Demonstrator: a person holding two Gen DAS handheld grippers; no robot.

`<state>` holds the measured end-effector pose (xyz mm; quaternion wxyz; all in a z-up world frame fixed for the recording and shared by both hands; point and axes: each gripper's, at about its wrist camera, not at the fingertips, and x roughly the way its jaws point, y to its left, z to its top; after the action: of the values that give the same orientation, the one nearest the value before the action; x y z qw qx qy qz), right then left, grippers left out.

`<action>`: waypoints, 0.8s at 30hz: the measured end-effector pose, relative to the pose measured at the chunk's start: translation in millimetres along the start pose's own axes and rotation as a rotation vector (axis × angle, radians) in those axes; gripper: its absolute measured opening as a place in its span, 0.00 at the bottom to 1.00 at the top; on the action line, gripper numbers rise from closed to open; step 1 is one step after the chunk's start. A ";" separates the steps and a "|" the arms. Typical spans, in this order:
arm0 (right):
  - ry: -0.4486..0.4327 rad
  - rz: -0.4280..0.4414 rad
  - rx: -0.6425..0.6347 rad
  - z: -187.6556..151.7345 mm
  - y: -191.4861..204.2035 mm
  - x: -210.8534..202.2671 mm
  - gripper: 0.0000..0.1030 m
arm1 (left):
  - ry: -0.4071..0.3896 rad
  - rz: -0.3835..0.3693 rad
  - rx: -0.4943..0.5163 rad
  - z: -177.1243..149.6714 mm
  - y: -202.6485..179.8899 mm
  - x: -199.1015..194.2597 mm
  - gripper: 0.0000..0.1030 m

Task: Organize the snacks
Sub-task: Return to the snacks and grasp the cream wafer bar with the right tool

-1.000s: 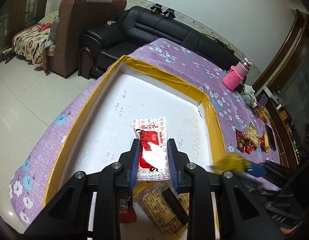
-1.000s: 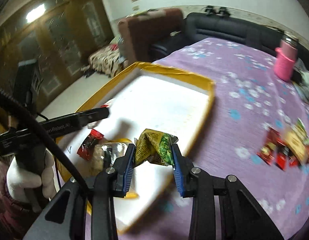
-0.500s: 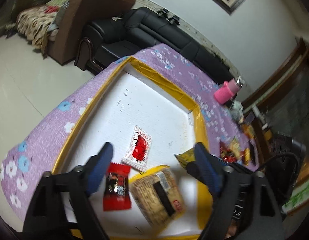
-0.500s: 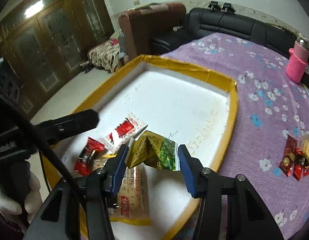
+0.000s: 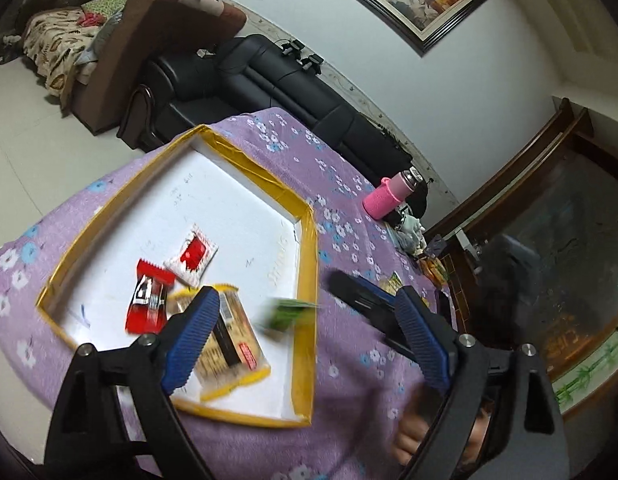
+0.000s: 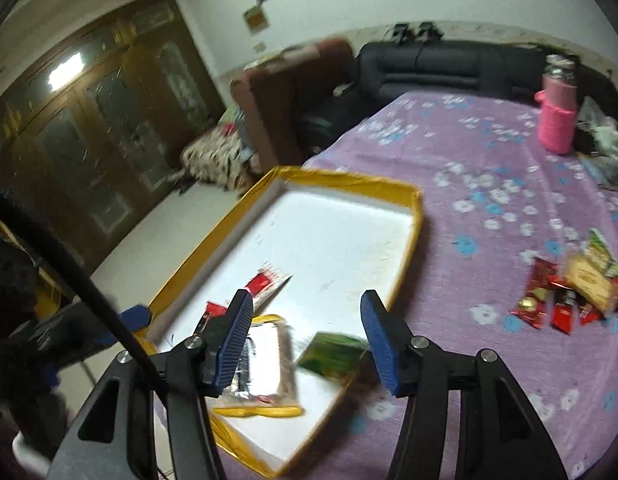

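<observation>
A shallow white tray with a yellow rim (image 5: 307,256) (image 6: 413,240) lies on the purple flowered tablecloth. In it lie a red-and-white packet (image 5: 192,255), a red candy bar (image 5: 147,302) and a large yellow cracker pack (image 5: 233,344) (image 6: 265,372). A green snack packet (image 5: 287,314) (image 6: 333,354), blurred, is loose at the tray's near right edge. My left gripper (image 5: 305,336) is open and empty above the tray. My right gripper (image 6: 307,342) is open just above the green packet. A pile of loose snacks (image 6: 569,288) lies on the cloth to the right.
A pink bottle (image 5: 383,200) (image 6: 557,118) stands at the far side of the table beside some clutter (image 5: 411,230). A black sofa (image 5: 269,92) and a brown armchair (image 5: 157,40) stand beyond the table. The table edge drops to a tiled floor on the left.
My left gripper opened, let go of the red-and-white packet and pulled up and back. My right gripper opened and released the green packet, which now lies loose at the tray's edge.
</observation>
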<state>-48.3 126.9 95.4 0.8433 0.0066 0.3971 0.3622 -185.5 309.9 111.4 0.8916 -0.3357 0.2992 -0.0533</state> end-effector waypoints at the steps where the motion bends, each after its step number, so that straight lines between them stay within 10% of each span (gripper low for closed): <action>1: 0.020 0.022 0.005 1.0 2.8 11.7 0.54 | -0.005 0.013 0.008 -2.6 -3.2 -4.9 0.87; 7: 0.000 0.091 0.068 -4.3 -15.1 -9.5 0.54 | -0.052 0.047 0.055 -11.4 -16.8 -33.1 0.91; 16: -0.123 -0.240 0.186 -22.2 -148.0 -112.6 0.55 | 0.026 -0.055 0.206 -20.0 -73.3 -4.5 0.91; 24: -0.154 -0.349 0.306 -33.9 -231.3 -141.4 0.55 | 0.148 -0.024 0.312 -8.2 -120.9 76.1 0.91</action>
<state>9.2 -140.2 97.1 0.9100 0.0933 0.3770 0.1450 -115.3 189.7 144.8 0.9077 -0.1920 0.3480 -0.1345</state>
